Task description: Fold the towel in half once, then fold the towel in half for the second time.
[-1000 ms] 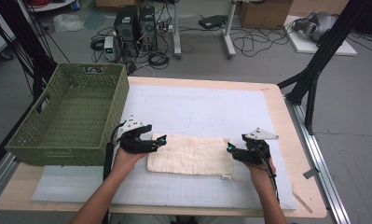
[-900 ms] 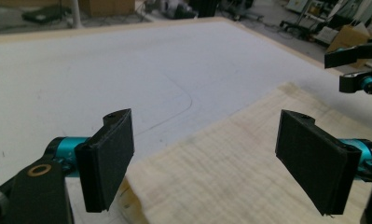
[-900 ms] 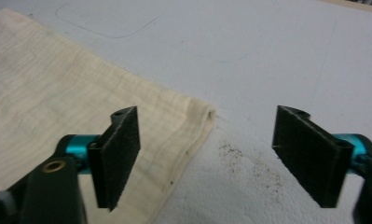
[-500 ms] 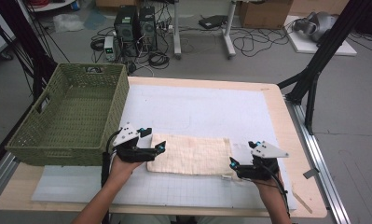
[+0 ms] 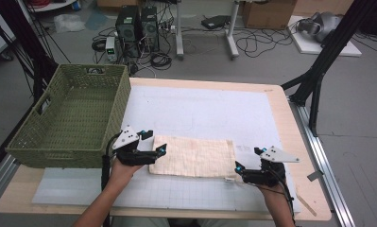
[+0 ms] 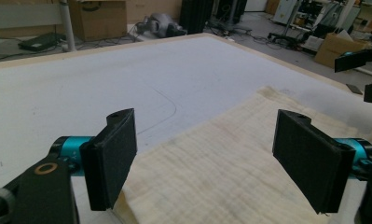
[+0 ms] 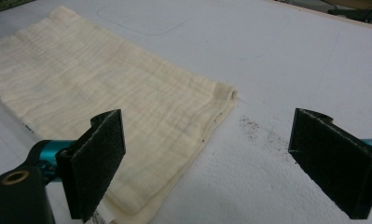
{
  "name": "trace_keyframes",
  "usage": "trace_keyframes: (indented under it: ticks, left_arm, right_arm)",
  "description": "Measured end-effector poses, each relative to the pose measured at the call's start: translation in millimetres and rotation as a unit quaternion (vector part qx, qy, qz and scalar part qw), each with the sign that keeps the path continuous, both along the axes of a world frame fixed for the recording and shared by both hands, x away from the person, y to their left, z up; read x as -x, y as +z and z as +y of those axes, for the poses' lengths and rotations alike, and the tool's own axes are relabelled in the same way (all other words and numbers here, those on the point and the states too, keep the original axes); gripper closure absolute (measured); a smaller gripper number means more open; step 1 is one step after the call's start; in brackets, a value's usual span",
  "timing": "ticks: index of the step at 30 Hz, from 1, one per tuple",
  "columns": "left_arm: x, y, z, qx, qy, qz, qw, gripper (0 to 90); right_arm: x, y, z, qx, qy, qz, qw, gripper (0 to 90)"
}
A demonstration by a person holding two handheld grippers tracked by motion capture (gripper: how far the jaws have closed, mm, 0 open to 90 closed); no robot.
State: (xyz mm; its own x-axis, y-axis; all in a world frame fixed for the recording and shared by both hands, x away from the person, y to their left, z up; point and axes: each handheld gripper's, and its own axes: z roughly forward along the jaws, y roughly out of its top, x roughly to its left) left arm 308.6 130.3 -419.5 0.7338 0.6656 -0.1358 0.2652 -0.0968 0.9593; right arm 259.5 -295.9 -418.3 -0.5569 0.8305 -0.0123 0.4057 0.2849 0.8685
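Your right gripper (image 5: 241,169) has slid back off the cloth (image 5: 193,156), jaws just opened, empty; left gripper (image 5: 154,143) gapes too. Cloth lies folded; basket (image 5: 72,118) awaits.

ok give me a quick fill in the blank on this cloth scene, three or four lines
1. The folded cream cloth lies flat on the white ____.
2. The left gripper sits between the cloth and the green ____.
3. The right gripper has its jaws ____, with nothing held.
4. The basket holds ____.

Missing words: mat; basket; open; nothing
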Motion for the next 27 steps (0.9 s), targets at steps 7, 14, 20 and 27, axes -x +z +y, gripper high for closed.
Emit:
trace_keyframes:
  ticks: [7,14,20,27]
  left_arm:
    - [0.6,-0.4,3.8,0.001,0.002,-0.007,1.0000,23.4]
    - [2.3,-0.6,1.1,-0.002,0.000,-0.007,1.0000,23.4]
    - [1.1,-1.5,0.0,-0.002,-0.003,-0.005,1.0000,22.9]
    - [-1.7,-1.7,-2.5,0.000,-0.001,-0.001,1.0000,22.8]
  right_arm:
    - [-1.4,2.4,3.7,-0.001,-0.004,-0.008,1.0000,10.1]
    - [-1.0,4.0,2.9,-0.004,-0.006,-0.013,0.9999,10.1]
    - [-2.9,4.1,2.8,-0.004,-0.004,-0.012,0.9999,10.1]
    - [-1.4,2.6,0.6,0.003,-0.004,-0.010,0.9999,10.1]
